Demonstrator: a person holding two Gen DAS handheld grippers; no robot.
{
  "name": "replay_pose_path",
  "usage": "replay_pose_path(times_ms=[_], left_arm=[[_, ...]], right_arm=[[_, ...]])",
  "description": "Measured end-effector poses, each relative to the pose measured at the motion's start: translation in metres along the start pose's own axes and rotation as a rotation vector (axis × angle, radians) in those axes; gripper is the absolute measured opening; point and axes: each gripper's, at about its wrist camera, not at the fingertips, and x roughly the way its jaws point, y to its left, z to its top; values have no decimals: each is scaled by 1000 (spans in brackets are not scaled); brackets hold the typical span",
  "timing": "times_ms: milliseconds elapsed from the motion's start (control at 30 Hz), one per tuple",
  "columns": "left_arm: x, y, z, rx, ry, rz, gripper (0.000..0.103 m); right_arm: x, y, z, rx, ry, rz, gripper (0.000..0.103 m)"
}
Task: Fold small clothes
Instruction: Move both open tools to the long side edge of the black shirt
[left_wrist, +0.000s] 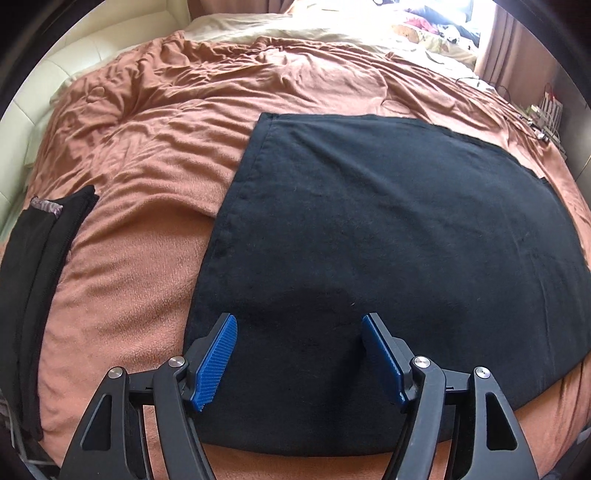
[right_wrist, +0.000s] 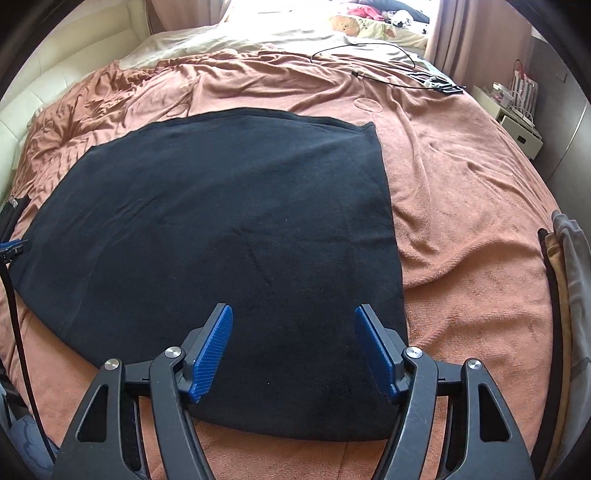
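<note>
A black cloth (left_wrist: 388, 229) lies spread flat on a brown blanket (left_wrist: 147, 155) over a bed. In the left wrist view my left gripper (left_wrist: 299, 323) hangs over the cloth's near left part, blue pads apart, nothing pinched between them. The same black cloth (right_wrist: 221, 221) fills the right wrist view, where my right gripper (right_wrist: 293, 314) stands open over its near right part, close to the right hem. A blue tip of the left gripper (right_wrist: 14, 245) shows at the left edge of that view.
A folded black garment (left_wrist: 33, 280) lies at the bed's left edge. Grey and tan clothes (right_wrist: 570, 295) sit at the right edge. A black cable (right_wrist: 388, 62) and charger rest on the brown blanket (right_wrist: 461, 184) at the far right, near a white bedside cabinet (right_wrist: 517, 122). Pillows lie at the head.
</note>
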Motion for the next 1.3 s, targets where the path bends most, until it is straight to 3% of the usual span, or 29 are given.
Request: replay_pose_path(times_ms=[200,400,500,600,800,900,967,1100,1233,1300], left_arm=[[5,20,-16,-42,0,-31,71],[-2,29,-25,-30,-3,-36,62],[-4,39,-31,-52,14,20,62],[-5,60,-40,-130,39,-46,63],[-19,91,-55,-162,51,-13,63],[-23,106,-63,-213,60,-68,63],[-29,114,-64,-246,57,-57,63],[-35,128,-69,-347,54,-154,63],[-34,134,-73,-426,57,-238,61],[-31,132,-72,-453,62,-273,61]], right_arm=[[9,-4,-17,15,13,-8,67],[4,-3,-35,9,33,-30,67],[-1,-9,-41,32,34,-16,67],[-7,-15,-47,50,36,-4,67],[-17,-20,-62,68,44,16,67],[-17,-26,-73,98,51,23,67],[-24,-33,-78,129,26,55,67],[-36,-57,-86,262,-15,175,65],[-32,-92,-95,464,-22,302,44],[-28,-106,-99,542,-30,347,39]])
